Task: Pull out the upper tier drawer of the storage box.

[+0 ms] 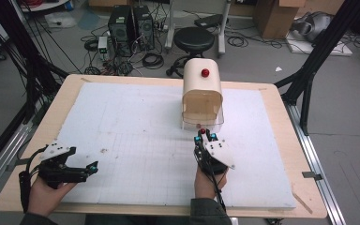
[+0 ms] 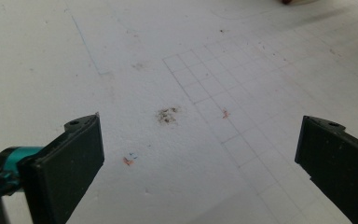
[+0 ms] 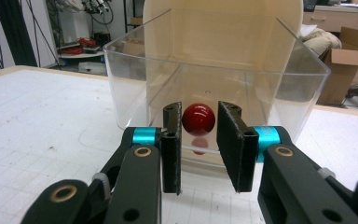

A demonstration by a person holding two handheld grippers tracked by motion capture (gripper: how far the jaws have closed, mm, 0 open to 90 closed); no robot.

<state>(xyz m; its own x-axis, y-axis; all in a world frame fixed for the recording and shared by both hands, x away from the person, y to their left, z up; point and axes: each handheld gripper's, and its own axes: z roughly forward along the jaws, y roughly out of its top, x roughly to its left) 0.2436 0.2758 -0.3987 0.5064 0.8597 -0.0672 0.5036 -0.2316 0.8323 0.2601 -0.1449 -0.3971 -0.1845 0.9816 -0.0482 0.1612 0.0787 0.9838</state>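
While clamped at the front of a cream box (image 1: 202, 89) near the far edge of the table (image 1: 281, 140), seen gripping a small red knob (image 3: 198, 119) on the box's clear drawer (image 3: 303, 79): right tool (image 3: 200, 122), jaws closed on either side of the knob, pads touching it, held level and square to the drawer face, seemingly to draw it straight out or push it home; cannot tell from these views which way; drawer already standing out a little from the cream shell, see-through walls showing nothing inside apart from the knob's reflection; a second red knob (image 1: 205, 72) sitting on top of the box, untouched. Resting low at the near left corner, well apart from the box: left tool (image 1: 82, 172), released, jaws wide over bare white board (image 2: 177, 56) with faint grid lines and a small dark smudge (image 2: 168, 115), holding nothing; likely parked there to stay out of the way while the other hand works. Placed toward the far side and opening toward the person: box, presumably so the drawer can travel along the line of the forearm; likely risk, a round smooth knob slipping from flat pads if pulled off-axis, or the light box sliding on the board with no second tool bracing it.
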